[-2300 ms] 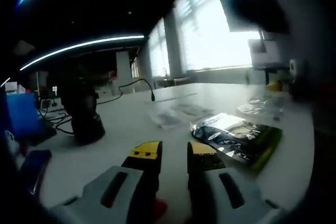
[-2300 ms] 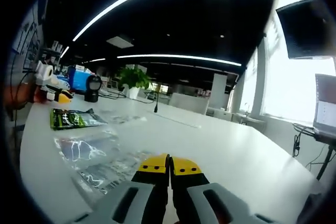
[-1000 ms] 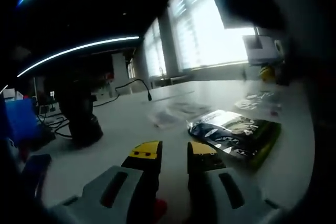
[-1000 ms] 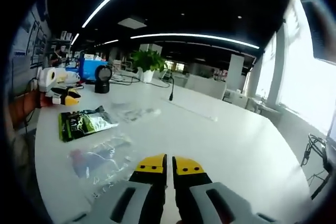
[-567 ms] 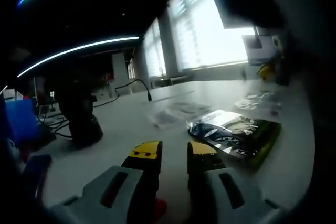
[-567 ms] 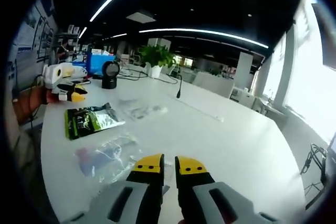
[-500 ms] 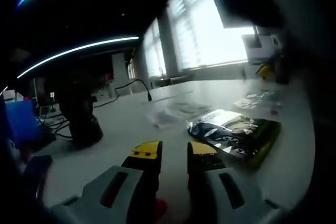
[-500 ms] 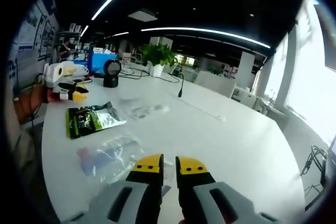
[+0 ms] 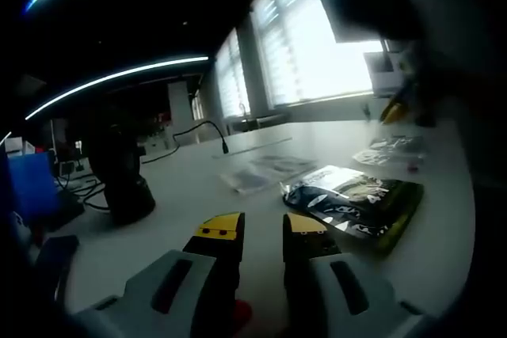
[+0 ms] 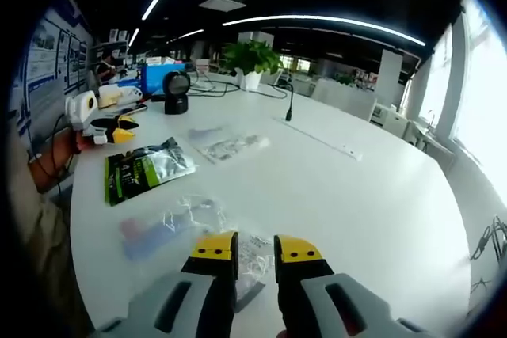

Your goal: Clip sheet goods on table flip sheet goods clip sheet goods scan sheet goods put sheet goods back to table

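A green and black packet [image 9: 358, 202] lies on the white table [image 9: 182, 195] just right of my left gripper [image 9: 261, 231], which is open with nothing between its jaws. The same packet [image 10: 146, 168] lies at the left in the right gripper view. A clear bag with a colourful item inside [image 10: 178, 223] lies just ahead of my right gripper [image 10: 253, 251]. This gripper is open and low over the table [image 10: 356, 187], with the bag's near corner showing between its jaws. Another clear packet [image 10: 230, 146] lies farther off. The left gripper [image 10: 103, 131] rests at the far left.
A black scanner [image 10: 176, 90] on a stand [image 9: 123, 184] is near a blue box [image 10: 158, 77] and cables. A potted plant [image 10: 252, 57] and a gooseneck microphone [image 10: 289, 100] are at the back. A monitor [image 9: 368, 13] hangs by the bright windows.
My right gripper went from shut to open and dropped closer to the clear bag, tilting down toward the table. The left gripper has stayed almost still.
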Demonstrator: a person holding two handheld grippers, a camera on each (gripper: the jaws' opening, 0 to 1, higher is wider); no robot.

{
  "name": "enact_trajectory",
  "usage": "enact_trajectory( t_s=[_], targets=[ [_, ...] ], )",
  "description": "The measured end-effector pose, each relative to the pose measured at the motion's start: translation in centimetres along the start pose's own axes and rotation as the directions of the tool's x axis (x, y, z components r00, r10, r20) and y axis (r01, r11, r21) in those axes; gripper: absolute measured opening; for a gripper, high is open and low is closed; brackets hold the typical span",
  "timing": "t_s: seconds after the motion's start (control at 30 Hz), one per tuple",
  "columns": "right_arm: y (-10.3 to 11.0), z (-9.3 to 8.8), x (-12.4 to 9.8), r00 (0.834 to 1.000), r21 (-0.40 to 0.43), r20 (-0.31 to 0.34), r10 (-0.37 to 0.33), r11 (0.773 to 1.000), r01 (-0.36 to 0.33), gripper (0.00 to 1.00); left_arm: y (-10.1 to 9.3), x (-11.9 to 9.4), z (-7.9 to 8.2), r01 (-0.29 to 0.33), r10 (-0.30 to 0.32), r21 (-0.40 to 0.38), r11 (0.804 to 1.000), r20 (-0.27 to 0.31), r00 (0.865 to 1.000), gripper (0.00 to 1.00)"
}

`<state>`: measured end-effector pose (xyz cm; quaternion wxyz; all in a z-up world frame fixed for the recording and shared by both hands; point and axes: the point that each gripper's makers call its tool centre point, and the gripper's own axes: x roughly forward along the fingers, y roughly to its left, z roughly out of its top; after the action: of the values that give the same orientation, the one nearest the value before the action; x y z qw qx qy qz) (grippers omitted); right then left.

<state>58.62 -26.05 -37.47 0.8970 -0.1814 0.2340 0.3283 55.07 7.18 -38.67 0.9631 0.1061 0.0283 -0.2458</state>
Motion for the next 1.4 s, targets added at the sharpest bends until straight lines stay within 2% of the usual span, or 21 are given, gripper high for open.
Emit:
enact_trajectory(
  t_s=[0.27, 0.83, 1.1, 1.4],
  targets=[
    [-0.4, -0.1, 1.1, 0.998, -0.008, -0.053, 0.023, 1.0, -0.024, 0.17, 0.1, 0.0, 0.0, -0.005, 0.005, 0.001, 1.0, -0.002, 1.0, 0.13],
    [-0.2, -2.4, 2.5, 0.982, 0.055, -0.174, 0.068, 0.997, -0.059, 0.2, -0.1, 0.1, 0.1, 0.007, -0.007, 0.005, 1.0, 0.002, 1.0, 0.13],
    [-0.4, -2.7, 3.0, 0.978, 0.094, -0.182, 0.096, 0.992, -0.08, 0.24, -0.1, 0.1, -0.1, 0.004, -0.004, 0.009, 1.0, -0.002, 1.0, 0.13],
    [-0.6, -3.3, 3.3, 0.973, 0.099, -0.21, 0.101, 0.992, -0.081, 0.24, -0.1, 0.1, -0.1, 0.005, -0.005, 0.01, 1.0, -0.001, 1.0, 0.13]
  ],
)
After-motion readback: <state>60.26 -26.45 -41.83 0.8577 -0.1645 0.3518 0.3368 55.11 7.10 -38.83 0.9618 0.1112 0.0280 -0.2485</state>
